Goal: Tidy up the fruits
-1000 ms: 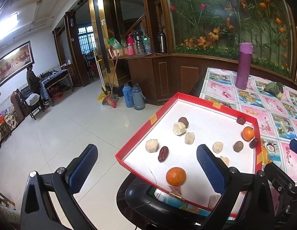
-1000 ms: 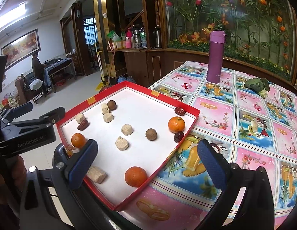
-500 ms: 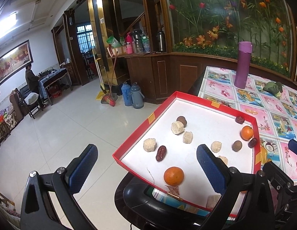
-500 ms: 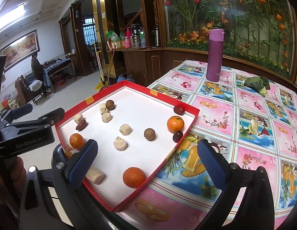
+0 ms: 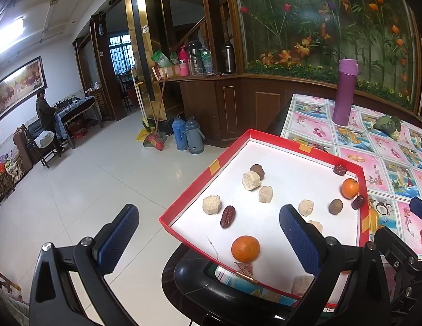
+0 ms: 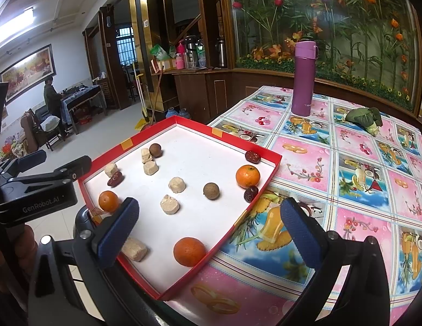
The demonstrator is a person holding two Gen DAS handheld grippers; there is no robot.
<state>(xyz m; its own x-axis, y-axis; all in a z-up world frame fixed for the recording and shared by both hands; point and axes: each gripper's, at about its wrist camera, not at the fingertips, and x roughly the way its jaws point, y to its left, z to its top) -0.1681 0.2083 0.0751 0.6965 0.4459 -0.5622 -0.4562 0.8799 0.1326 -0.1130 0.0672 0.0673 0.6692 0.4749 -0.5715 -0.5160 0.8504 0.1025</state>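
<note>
A red-rimmed white tray [image 6: 265,175] [image 5: 189,187] lies on the table's left end, overhanging the edge. In it are three oranges [image 6: 189,251] [image 6: 247,176] [image 6: 108,201], several red dates [image 6: 115,178], brown longans [image 6: 211,190] and pale beige chunks [image 6: 170,204]. In the left wrist view an orange [image 5: 245,248] lies near the tray's front. My left gripper [image 5: 208,236] is open and empty at the tray's near left corner. My right gripper [image 6: 208,231] is open and empty above the tray's near right part.
A purple flask [image 6: 303,78] and a green leaf-wrapped bundle [image 6: 363,118] stand on the patterned tablecloth [image 6: 347,179] beyond the tray. A black chair back [image 5: 200,279] is under the tray's front. The left gripper's body [image 6: 39,190] is left of the tray.
Both grippers have crept slightly forward toward the tray; the tray shifts a little left and down in the views. Nothing in the tray has moved.
</note>
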